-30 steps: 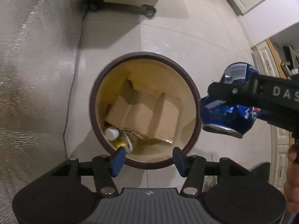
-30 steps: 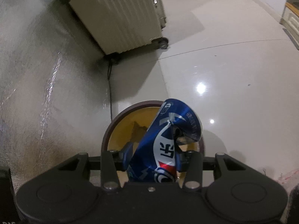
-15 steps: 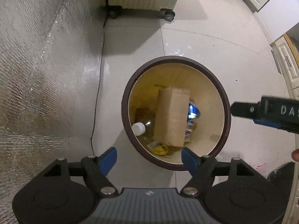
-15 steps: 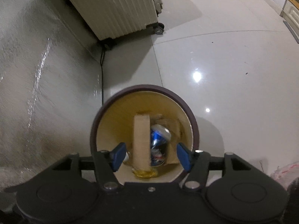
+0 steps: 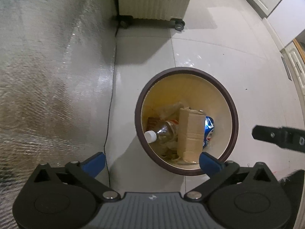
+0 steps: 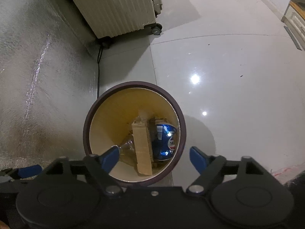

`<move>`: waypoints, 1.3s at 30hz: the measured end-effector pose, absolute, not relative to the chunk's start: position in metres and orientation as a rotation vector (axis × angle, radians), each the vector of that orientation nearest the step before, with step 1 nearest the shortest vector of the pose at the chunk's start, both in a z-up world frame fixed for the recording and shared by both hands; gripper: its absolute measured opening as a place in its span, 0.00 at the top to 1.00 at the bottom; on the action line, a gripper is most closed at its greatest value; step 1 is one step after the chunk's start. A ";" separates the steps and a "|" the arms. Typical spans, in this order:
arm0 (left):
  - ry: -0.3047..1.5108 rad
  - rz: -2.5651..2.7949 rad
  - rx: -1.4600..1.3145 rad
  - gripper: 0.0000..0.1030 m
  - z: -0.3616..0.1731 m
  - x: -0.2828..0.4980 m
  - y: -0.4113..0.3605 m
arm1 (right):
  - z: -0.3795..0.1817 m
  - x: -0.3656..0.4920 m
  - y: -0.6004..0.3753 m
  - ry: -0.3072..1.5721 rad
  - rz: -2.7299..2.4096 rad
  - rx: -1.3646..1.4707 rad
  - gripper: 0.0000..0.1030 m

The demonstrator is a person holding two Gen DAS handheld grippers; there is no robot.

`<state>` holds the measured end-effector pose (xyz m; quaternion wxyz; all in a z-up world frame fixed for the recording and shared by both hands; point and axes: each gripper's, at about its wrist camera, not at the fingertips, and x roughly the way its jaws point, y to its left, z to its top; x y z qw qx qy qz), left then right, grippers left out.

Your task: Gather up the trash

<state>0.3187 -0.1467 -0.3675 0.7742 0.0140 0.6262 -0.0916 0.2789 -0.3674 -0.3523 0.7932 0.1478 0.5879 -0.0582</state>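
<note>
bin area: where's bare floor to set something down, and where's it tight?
Free: open tiles right of the bin, up to the cabinets. Also tiles between the bin and the suitcase.
Tight: the strip left of the bin, with a black cable along the foil-covered surface. Inside the bin: cardboard, blue can, bottle.

Place: a room in a home, seen from above the floor.
Floor: glossy pale tiles reflecting ceiling lights.
Furniture: cream panelled cabinet doors along one edge.
Belongings: a ribbed cream suitcase on wheels, standing by a silvery textured wall covering.
Household waste: a round bin holding cardboard, a bottle and a can.
</note>
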 end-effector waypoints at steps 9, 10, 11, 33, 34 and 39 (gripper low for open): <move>1.320 -0.168 0.065 0.00 -0.336 0.300 -0.141 | -0.323 0.257 -0.366 1.206 -0.176 0.290 0.00; 1.310 -0.167 0.067 0.00 -0.331 0.299 -0.142 | -0.319 0.255 -0.366 1.198 -0.175 0.299 0.00; 1.301 -0.168 0.066 0.00 -0.326 0.296 -0.141 | -0.314 0.252 -0.365 1.188 -0.176 0.303 0.00; 1.102 -0.258 0.043 0.00 -0.167 0.207 -0.144 | -0.154 0.143 -0.364 0.955 -0.163 0.298 0.00; 1.094 -0.261 0.045 0.00 -0.161 0.203 -0.145 | -0.147 0.138 -0.364 0.942 -0.159 0.295 0.00; 1.043 -0.277 0.052 0.00 -0.127 0.183 -0.147 | -0.113 0.116 -0.360 0.882 -0.158 0.289 0.00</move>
